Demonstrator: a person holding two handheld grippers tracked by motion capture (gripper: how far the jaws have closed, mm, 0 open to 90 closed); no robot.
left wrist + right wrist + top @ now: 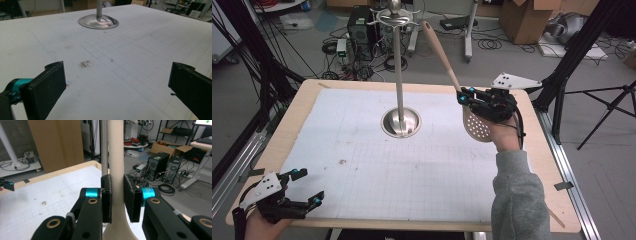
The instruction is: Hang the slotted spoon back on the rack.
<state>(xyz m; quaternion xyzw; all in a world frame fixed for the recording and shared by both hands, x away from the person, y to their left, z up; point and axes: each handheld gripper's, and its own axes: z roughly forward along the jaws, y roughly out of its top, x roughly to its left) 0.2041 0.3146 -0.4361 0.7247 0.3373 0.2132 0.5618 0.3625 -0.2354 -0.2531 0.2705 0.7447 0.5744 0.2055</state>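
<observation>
Two grippers are at work, but one alone has the load: the right gripper [465, 96] is clenched on the neck of a wooden slotted spoon [451, 75], holding it in the air over the far right part of the table [307, 100]. In the right gripper view its two black pads press the pale handle [116, 157] from either side, just above where the wood flares out toward the bowl. The perforated bowl [476, 126] hangs low, toward the person's hand, and the long handle rises up and away to the left, so the spoon's long axis leans toward the top of the utensil stand [399, 75]. That stand rises from a round metal base [401, 122] at the middle of the white mat [362, 165], with hooks [384, 19] near its top; the handle's tip sits near them, a little to the right and apart. Judging from this, hanging the spoon would call for carrying the tip leftward to a hook. The right hand is plainly the nearer one. The left gripper [301, 187] rests at the near left corner, well apart from the stand, its jaws spread wide with nothing between them
</observation>
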